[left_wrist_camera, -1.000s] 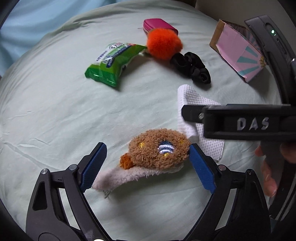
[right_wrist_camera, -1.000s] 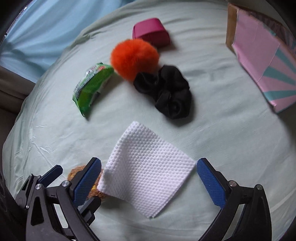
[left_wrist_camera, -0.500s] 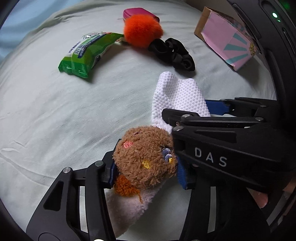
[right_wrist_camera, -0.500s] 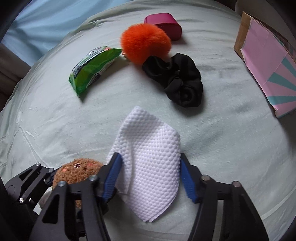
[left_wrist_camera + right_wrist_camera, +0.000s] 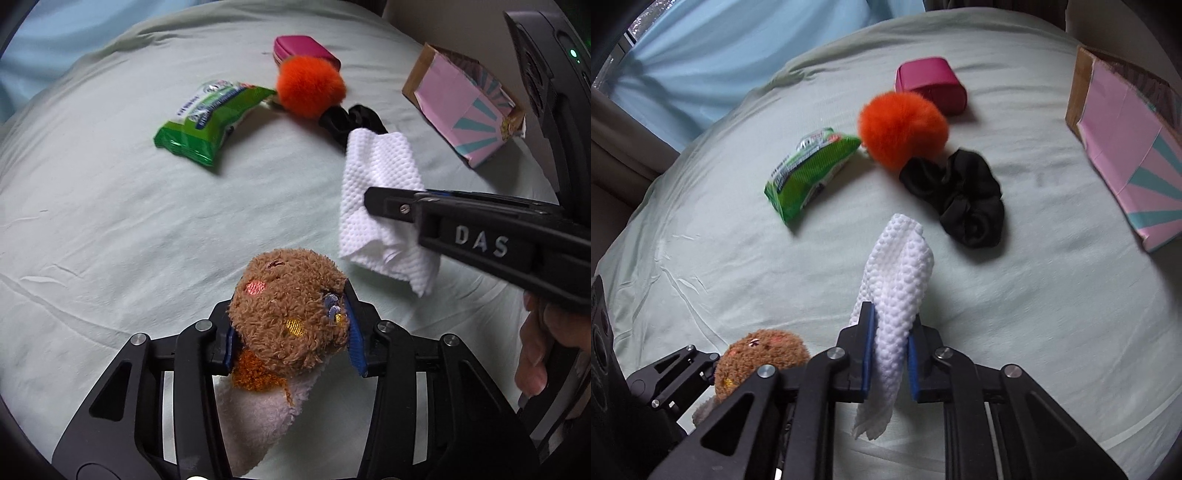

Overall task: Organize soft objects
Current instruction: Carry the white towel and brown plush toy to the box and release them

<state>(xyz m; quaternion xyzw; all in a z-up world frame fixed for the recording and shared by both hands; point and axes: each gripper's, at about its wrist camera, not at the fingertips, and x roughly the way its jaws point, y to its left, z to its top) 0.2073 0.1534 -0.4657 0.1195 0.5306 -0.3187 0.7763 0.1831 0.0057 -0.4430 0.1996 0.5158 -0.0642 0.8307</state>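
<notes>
My left gripper is shut on a brown plush toy with a white cloth tail, lifted off the pale green sheet. The toy also shows in the right wrist view. My right gripper is shut on a white dimpled cloth, folded between the pads and held above the sheet; the cloth also shows in the left wrist view. Farther back lie an orange pom-pom, a black scrunchie and a green wipes pack.
A magenta pouch lies behind the pom-pom. A pink and teal cardboard box stands at the right edge. A light blue curtain hangs beyond the bed at the back left.
Both grippers closed from wide open: the left on the plush toy, the right on the white cloth. Both things have since been lifted off the sheet.
</notes>
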